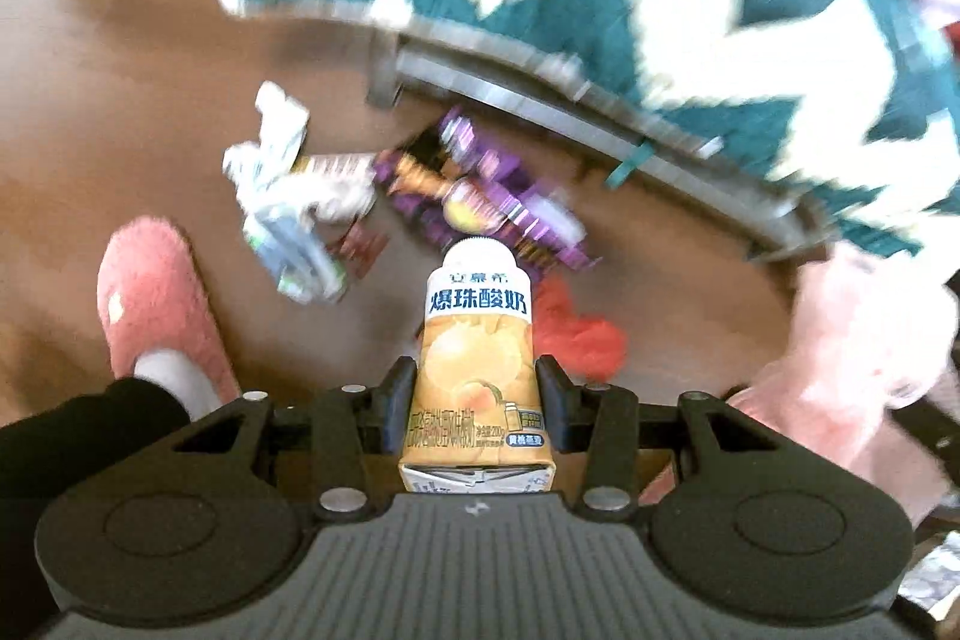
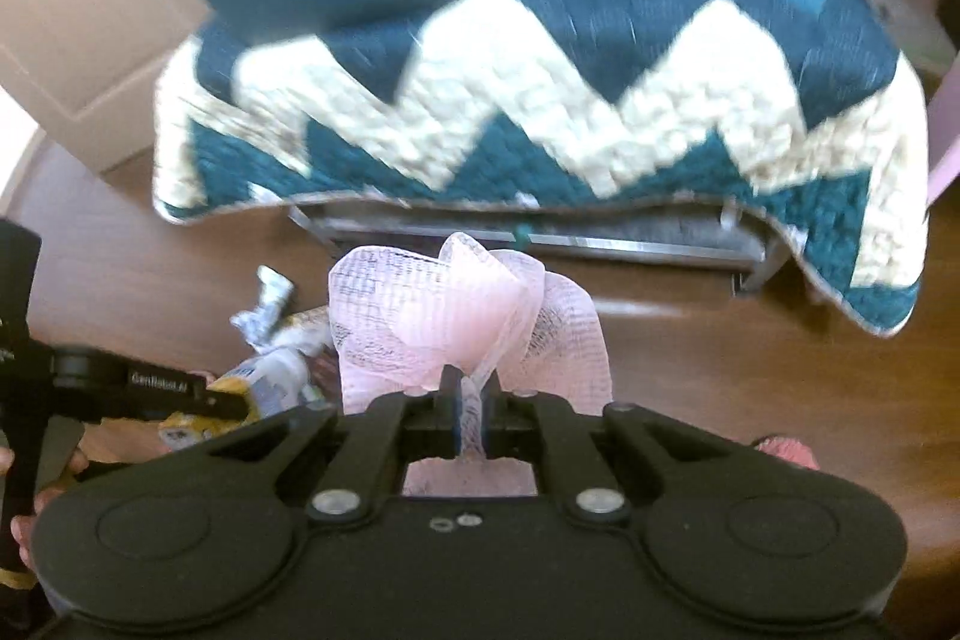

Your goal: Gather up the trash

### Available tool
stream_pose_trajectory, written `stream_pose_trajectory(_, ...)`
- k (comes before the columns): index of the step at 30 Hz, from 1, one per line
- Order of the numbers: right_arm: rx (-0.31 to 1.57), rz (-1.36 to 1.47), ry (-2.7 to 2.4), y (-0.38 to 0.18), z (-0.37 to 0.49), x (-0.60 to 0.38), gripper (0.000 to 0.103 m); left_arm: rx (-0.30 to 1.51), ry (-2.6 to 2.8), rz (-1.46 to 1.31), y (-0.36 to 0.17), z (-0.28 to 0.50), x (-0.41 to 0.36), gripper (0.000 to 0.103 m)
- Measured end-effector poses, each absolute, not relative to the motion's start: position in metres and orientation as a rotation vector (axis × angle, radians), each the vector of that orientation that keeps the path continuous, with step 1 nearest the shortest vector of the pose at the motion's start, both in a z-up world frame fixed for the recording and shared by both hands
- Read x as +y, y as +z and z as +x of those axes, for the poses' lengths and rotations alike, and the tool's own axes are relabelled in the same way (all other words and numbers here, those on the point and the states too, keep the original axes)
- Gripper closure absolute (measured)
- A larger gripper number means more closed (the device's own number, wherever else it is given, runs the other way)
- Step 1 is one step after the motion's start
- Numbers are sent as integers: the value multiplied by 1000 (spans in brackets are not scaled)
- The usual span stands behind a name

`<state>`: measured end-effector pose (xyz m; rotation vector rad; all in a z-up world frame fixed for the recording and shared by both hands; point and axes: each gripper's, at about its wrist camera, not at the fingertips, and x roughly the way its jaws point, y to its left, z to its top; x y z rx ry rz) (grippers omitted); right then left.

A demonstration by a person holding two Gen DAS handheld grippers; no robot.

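The yogurt carton (image 1: 479, 370) sits lower centre of the left wrist view, pinched at its lower body between the fingers of your left hand-held gripper (image 1: 477, 382), cap pointing away from you. Keep that squeeze steady; the carton looks light and its tapered sides could let it slip forward if you loosen.

Your right hand-held gripper (image 2: 471, 418) is closed nearly tight on a fold of the pink mesh bag (image 2: 462, 316), which billows up just above the fingers at the centre of the right wrist view. The bag's mouth is not visible, so find the opening before you bring the carton across, and hold the mesh slack enough that it gapes.

More litter lies on the wooden floor (image 1: 120, 130) past the carton: a crumpled white wrapper (image 1: 282, 208) left of centre, a purple snack packet (image 1: 480, 196) just above the cap, and something red (image 1: 576, 334) to its right. A pink slipper (image 1: 156, 304) is at the lower left. The zigzag teal and cream blanket (image 2: 540, 100) hangs over a metal frame (image 1: 540, 100) across the upper part of both views; stay clear of its edge.
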<state>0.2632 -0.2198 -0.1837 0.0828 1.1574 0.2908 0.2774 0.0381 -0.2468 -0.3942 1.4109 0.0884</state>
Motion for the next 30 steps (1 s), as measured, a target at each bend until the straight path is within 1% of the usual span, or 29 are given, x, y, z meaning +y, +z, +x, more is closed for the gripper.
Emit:
stream_pose_trajectory(12,872,33,348,-41,240,-224,99,1025,-71,-504,-71,267,38,61)
stream_pose_trajectory(16,823,33,365,-18,239,-223,99,987,-108,-502,-43,266,30,61)
stream_pose_trajectory(22,831,34,372,-18,236,-219,99,994,-145,-560,-31,265,26,62)
stream_pose_trajectory(23,843,34,370,-20,235,-218,99,995,-145,-561,-31,265,25,64)
stream_pose_trajectory(24,857,31,371,-24,234,-217,99,997,-149,-568,-31,265,25,72)
stream_pose_trajectory(25,867,37,378,-27,230,-216,99,1005,-160,-577,-32,264,27,94)
stream_pose_trajectory(27,897,86,388,-32,225,-215,99,1023,-171,-591,-36,266,23,94)
stream_pose_trajectory(30,932,125,405,-48,219,-202,99,1044,-155,-495,-44,266,8,94)
